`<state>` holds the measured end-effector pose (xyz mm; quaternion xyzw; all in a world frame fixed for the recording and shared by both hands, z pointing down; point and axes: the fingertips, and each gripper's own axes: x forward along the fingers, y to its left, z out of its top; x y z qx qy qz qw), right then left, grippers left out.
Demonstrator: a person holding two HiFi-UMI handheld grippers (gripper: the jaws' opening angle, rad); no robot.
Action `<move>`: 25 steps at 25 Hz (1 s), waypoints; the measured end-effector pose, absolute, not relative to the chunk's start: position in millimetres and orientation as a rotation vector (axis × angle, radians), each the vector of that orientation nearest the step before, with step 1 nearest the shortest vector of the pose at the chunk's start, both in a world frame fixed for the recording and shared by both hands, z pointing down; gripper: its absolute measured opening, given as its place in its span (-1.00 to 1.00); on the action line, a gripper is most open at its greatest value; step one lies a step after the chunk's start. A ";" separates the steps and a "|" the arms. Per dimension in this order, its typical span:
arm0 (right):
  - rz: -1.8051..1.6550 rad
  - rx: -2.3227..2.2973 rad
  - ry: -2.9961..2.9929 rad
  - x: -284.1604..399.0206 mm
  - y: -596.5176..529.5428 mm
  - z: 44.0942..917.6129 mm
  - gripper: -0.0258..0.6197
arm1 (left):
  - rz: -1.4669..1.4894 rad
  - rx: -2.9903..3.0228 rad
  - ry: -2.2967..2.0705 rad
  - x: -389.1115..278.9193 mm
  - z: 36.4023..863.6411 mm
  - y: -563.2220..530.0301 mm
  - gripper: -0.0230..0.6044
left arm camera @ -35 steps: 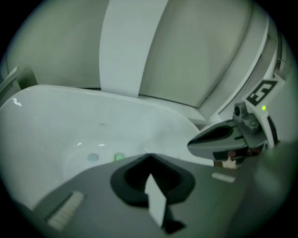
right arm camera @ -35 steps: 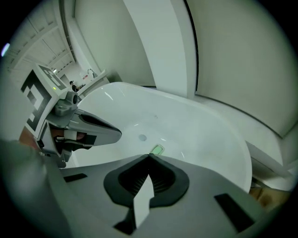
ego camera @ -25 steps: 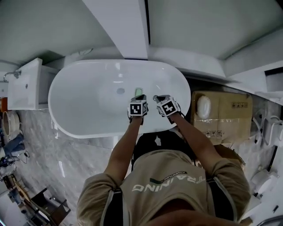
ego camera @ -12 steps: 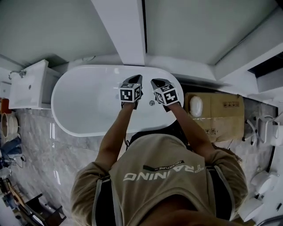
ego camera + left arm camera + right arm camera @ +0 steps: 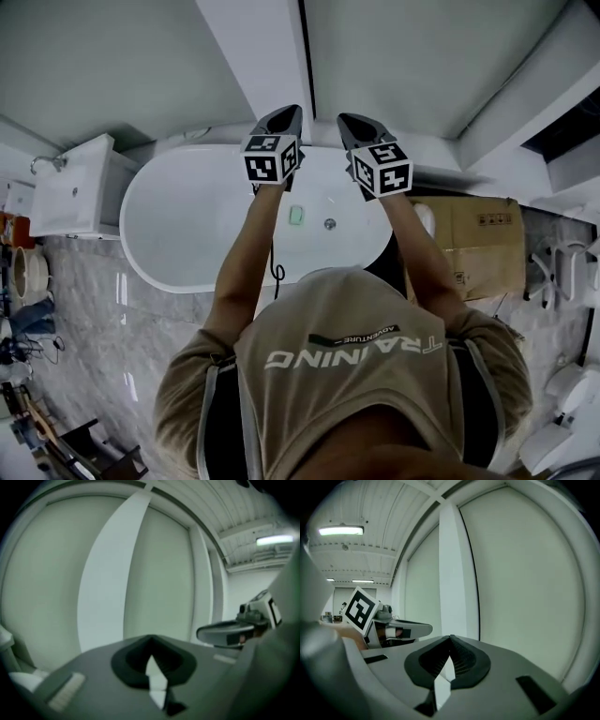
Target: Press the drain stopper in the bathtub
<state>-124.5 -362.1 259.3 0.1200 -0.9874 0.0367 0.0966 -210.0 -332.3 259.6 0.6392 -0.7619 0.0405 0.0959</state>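
Note:
The white oval bathtub (image 5: 178, 220) lies below me in the head view. Its round metal drain stopper (image 5: 329, 224) sits on the tub floor near the right end, and a small pale green object (image 5: 296, 215) lies just left of it. Both grippers are raised well above the tub and point at the wall. My left gripper (image 5: 289, 113) and right gripper (image 5: 348, 121) hang side by side, far from the stopper. In the left gripper view the left gripper (image 5: 150, 640) is shut and holds nothing. The right gripper (image 5: 451, 639) is likewise shut and empty in its own view.
A white wash basin (image 5: 64, 183) stands left of the tub. A cardboard box (image 5: 478, 246) with a white object on it sits to the right. A white pillar (image 5: 253, 66) runs up the grey wall behind. A black cable (image 5: 276, 272) hangs over the tub's near rim. The floor is marble.
Both grippers have risen from low over the tub floor beside the drain to wall height. The stopper and green object now show uncovered below them.

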 end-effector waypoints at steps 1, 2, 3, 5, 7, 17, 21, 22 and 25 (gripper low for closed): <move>0.089 0.372 -2.958 -123.4 -365.7 242.9 -0.89 | 0.128 1.910 -2.285 -210.2 247.6 -333.8 -0.92; 0.079 0.382 -2.989 -122.9 -368.6 227.6 -0.90 | 0.138 1.927 -2.310 -210.3 235.6 -334.7 -0.92; 0.078 0.383 -3.019 -122.7 -370.9 212.8 -0.90 | 0.144 1.947 -2.332 -209.8 222.8 -335.3 -0.92; 0.080 0.370 -3.079 -121.8 -372.7 184.5 -0.90 | 0.130 1.993 -2.369 -206.0 195.6 -334.9 -0.92; 0.040 0.374 -3.123 -118.3 -371.9 161.6 -0.89 | 0.090 2.032 -2.406 -199.2 170.7 -331.2 -0.92; 0.022 0.255 -3.226 -111.6 -356.0 131.2 -0.89 | 0.056 2.042 -2.511 -196.4 128.9 -319.9 -0.92; -0.056 0.213 -3.243 -113.6 -348.9 113.2 -0.89 | 0.067 2.041 -2.573 -195.7 106.5 -309.2 -0.92; -0.072 0.204 -3.244 -114.6 -347.9 110.1 -0.90 | 0.074 2.039 -2.589 -194.9 102.0 -306.7 -0.92; -0.085 0.180 -3.235 -119.1 -344.1 112.2 -0.90 | 0.098 2.012 -2.627 -193.1 104.3 -297.7 -0.92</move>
